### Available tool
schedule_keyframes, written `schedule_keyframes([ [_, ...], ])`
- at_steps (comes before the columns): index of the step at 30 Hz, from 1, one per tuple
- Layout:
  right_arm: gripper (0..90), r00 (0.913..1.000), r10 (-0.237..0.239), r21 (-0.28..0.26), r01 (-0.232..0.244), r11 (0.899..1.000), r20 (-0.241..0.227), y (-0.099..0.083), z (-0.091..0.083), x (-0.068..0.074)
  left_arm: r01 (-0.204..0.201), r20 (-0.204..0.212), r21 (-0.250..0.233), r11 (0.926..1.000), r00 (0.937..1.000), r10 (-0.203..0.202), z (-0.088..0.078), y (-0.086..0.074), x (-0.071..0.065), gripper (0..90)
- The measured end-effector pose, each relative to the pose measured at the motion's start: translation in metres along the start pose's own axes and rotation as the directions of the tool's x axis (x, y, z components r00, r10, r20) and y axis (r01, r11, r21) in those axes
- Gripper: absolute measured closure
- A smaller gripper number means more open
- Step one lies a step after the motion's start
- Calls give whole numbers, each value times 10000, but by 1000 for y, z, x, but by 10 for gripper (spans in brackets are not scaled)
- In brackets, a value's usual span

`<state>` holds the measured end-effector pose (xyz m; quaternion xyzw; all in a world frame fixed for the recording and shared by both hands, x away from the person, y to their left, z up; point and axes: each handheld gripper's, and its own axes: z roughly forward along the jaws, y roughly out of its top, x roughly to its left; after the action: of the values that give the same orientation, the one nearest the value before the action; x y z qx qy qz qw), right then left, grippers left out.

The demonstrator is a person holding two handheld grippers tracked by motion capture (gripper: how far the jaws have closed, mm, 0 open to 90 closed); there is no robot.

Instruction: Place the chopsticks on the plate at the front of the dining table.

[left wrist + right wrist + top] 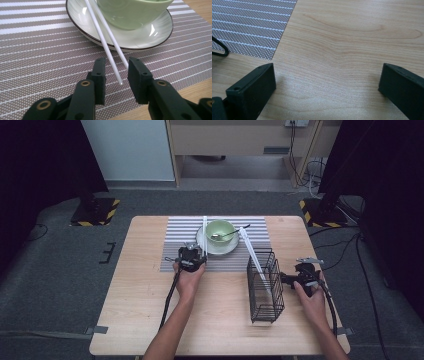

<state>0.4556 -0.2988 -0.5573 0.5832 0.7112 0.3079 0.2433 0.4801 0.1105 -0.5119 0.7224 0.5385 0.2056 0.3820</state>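
Wooden counter (pixel 150 320) with a striped placemat (pixel 180 232); on the mat a saucer (pixel 155 32) carries a green bowl (pixel 220 231). A black wire basket (pixel 265 287) stands right of centre with one white chopstick pair leaning in it. Second chopstick pair (pixel 105 42) leans on the saucer rim, tips between the left tool (pixel 116 71) jaws, which stand apart, no pinch visible. Right tool (pixel 327 77) spread wide over bare wood beside the basket. Step looks like release or regrasp at the chopsticks. Next likely: close squarely on both sticks, lift, carry to basket.
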Motion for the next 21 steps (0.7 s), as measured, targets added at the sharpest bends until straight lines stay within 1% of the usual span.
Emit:
schedule_keyframes([
  [4,10,10000,-3,-1,3,10000,0,0,0,0,-4,15,-189,9998,10000,4,-5,1,-1,593],
  [6,10,10000,-3,0,3,10000,0,0,0,0,-59,-7,-310,9995,10000,59,-7,1,-3,540],
  [8,9,10000,8,4,-8,10000,7,0,0,0,-29,12,-435,9991,10000,29,-8,1,-6,472],
  [9,8,10000,3,4,-3,10000,12,0,0,0,-20,62,-476,9989,10000,23,-7,1,-7,457],
  [15,8,10000,2,5,-2,10000,15,0,0,0,-189,-20,-417,9989,9998,189,2,-4,-13,407],
  [18,8,10000,6,6,-6,10000,14,0,0,0,-286,-153,-383,9989,9995,280,6,-5,-13,414],
  [21,8,10000,5,6,-5,10000,14,0,0,0,-330,-176,-379,9987,9993,324,9,-7,-12,442],
])
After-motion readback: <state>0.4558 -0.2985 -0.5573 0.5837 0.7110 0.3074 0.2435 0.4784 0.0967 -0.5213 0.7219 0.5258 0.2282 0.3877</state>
